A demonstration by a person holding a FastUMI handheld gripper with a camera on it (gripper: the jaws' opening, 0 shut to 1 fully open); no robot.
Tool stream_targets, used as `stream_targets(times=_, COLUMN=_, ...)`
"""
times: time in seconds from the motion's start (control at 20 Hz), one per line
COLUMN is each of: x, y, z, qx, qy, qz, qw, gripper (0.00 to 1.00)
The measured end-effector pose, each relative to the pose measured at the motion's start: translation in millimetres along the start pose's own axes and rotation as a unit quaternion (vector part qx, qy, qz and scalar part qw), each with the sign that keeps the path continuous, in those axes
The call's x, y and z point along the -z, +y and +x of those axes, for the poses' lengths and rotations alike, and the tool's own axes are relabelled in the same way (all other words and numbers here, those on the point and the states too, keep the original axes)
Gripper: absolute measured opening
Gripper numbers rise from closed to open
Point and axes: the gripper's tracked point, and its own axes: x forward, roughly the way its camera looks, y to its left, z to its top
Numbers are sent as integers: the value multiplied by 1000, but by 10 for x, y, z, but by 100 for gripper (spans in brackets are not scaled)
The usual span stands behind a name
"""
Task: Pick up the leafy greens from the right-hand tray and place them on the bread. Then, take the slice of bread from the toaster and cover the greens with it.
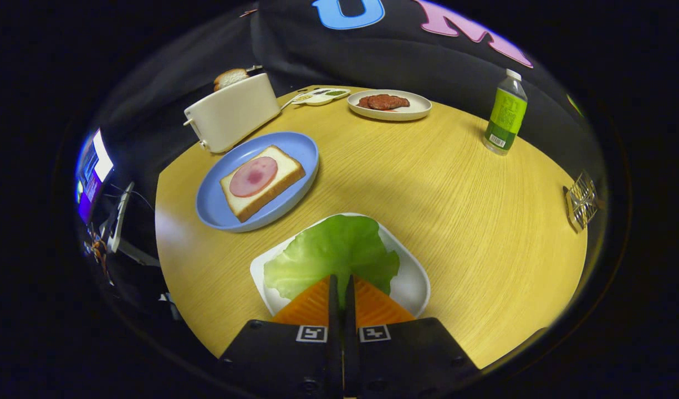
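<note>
A green lettuce leaf (333,249) lies on a white tray (414,282) just ahead of me. My gripper (341,281) sits at the leaf's near edge, its fingers pressed together with only a thin strip of green between them, so it is shut on the leaf. Beyond the tray to the left, a blue plate (217,210) carries a slice of bread (284,174) topped with a round of ham (253,176). Behind that plate stands a white toaster (234,113) with a slice of bread (230,77) sticking out of its slot.
On the far side of the round wooden table (455,194) are a white plate with a meat patty (384,102), a small sauce dish (320,96) and a green bottle (505,113). A small wire rack (582,199) stands at the right rim.
</note>
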Motion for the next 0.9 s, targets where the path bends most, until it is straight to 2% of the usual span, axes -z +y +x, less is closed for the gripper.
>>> stream_targets(times=0.4, x=-399, y=93, z=-492, qx=37, qy=-39, qz=34, qw=998, gripper=6)
stream_targets(times=0.65, x=-781, y=302, z=-686, qx=36, qy=-59, qz=56, qw=996, gripper=6)
stream_targets(times=0.9, x=-1216, y=735, z=-575, qx=19, qy=-74, qz=61, qw=995, gripper=6)
